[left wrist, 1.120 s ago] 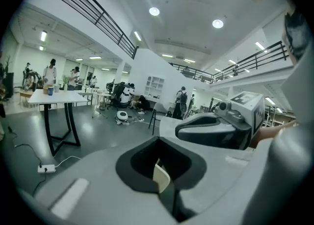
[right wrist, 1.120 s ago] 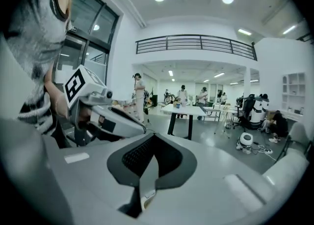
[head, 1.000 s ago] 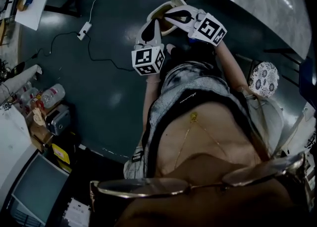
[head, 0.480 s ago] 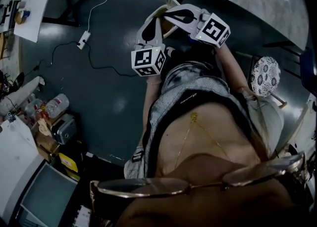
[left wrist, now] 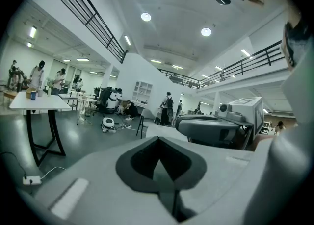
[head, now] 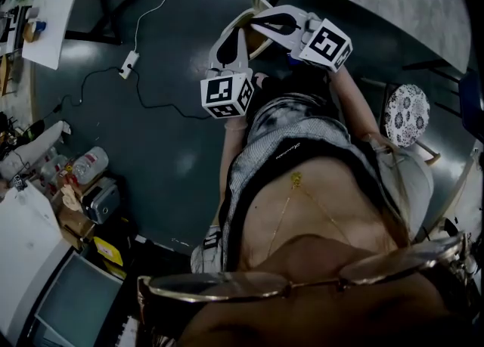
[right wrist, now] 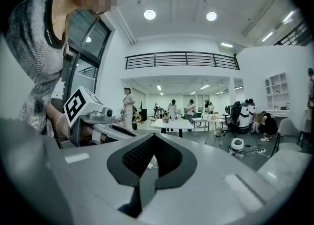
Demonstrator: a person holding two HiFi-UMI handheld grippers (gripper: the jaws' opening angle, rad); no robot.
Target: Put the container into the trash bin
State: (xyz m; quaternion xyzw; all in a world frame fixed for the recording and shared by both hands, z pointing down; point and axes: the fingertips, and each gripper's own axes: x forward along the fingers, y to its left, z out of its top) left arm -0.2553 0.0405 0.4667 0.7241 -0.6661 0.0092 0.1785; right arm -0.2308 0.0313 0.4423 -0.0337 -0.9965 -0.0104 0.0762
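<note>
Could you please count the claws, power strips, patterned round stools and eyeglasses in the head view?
Claws: 2, left claw and right claw
Power strip: 1
Patterned round stool: 1
Eyeglasses: 1
Total: 5

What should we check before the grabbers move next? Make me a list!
1. Left gripper free: ok, jaws together on nothing.
2. Right gripper free: ok, jaws together on nothing.
3. Jaws open for grabbing: not ok, both pairs are together.
4. Container spotted: cannot tell; only a pale rim peeks between the grippers in the head view.
5. Trash bin spotted: cannot tell; no view shows one clearly.
</note>
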